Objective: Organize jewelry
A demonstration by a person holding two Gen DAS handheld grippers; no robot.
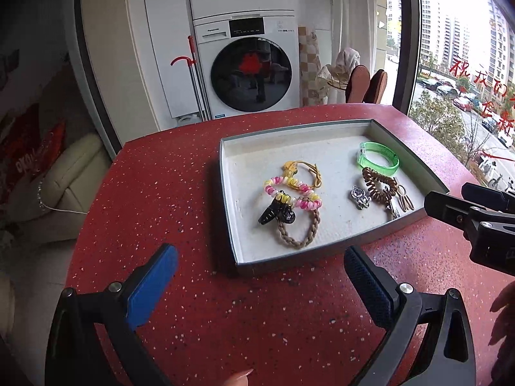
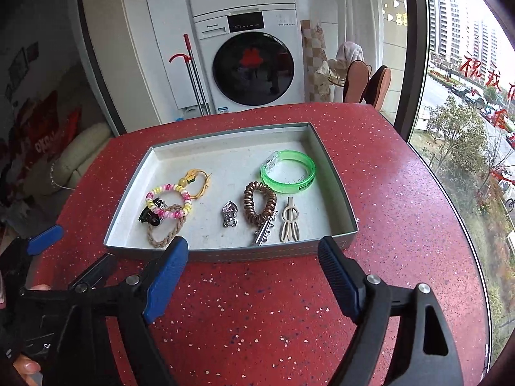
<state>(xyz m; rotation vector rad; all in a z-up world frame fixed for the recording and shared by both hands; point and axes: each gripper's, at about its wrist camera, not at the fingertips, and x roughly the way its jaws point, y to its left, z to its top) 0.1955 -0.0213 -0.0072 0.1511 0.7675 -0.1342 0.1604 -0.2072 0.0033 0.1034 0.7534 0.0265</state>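
Note:
A shallow grey tray with a white floor (image 1: 231, 193) (image 2: 128, 193) sits on the red speckled table (image 1: 161, 193) (image 2: 402, 209). In it lie a green bangle (image 1: 379, 159) (image 2: 288, 172), a brown spiral hair tie (image 1: 379, 188) (image 2: 260, 202), a silver clip (image 1: 360, 197) (image 2: 229, 215), a beige hair clip (image 2: 289, 222), a pink-yellow spiral tie (image 1: 291, 193) (image 2: 169, 201), a braided tan loop (image 1: 297, 230) (image 2: 165, 228), a black claw clip (image 1: 276, 214) (image 2: 150, 214) and a yellow cord charm (image 1: 301, 172) (image 2: 198, 180). My left gripper (image 1: 260, 260) is open and empty in front of the tray. My right gripper (image 2: 254, 257) is open and empty at the tray's near rim.
A stacked washer and dryer (image 1: 248, 64) (image 2: 248, 64) stands behind the table. A large window (image 1: 466, 80) (image 2: 466, 96) runs along the right. A cream sofa (image 1: 74, 177) is at the left. The right gripper also shows in the left wrist view (image 1: 476, 212).

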